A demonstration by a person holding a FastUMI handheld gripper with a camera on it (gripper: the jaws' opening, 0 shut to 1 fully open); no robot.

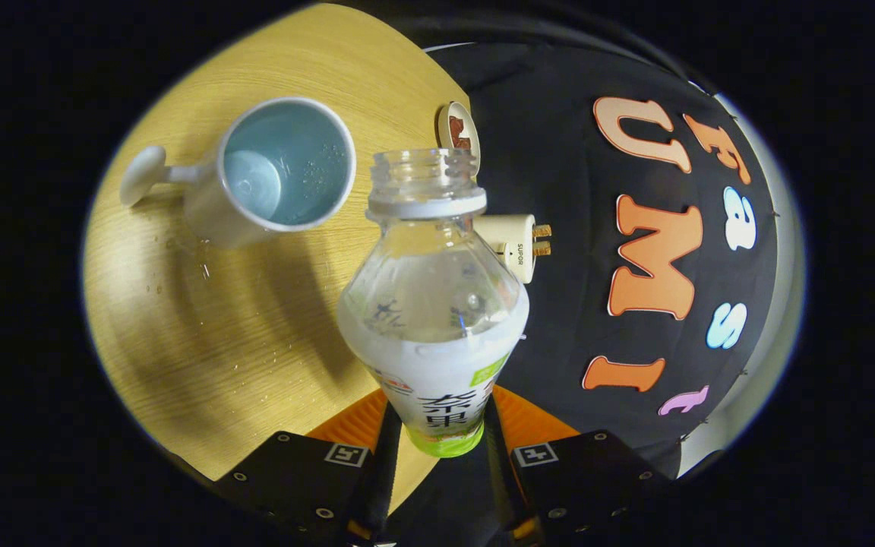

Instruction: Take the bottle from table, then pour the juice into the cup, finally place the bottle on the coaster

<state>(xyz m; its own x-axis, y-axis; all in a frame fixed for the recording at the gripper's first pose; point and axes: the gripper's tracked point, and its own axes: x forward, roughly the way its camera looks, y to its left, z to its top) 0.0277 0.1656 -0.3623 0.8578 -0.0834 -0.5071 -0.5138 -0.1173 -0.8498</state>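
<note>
My gripper [437, 425] is shut on an uncapped clear plastic bottle [434, 304] with a white and green label, held between the two fingers. The whole scene is rolled sideways, so the bottle is tilted, its open mouth toward the white cup [285, 171] lying beyond it. The cup has a pale blue inside, with droplets on its wall and some liquid at the bottom; its handle points away from the bottle. A round coaster [458, 131] with a brown pattern sits beyond the bottle's mouth, near the table's far edge.
The wooden table [202, 327] carries scattered droplets near the cup. A cream cylindrical object [512, 245] with two gold prongs lies just behind the bottle's shoulder at the table's edge. The black cloth wall stands beyond the table.
</note>
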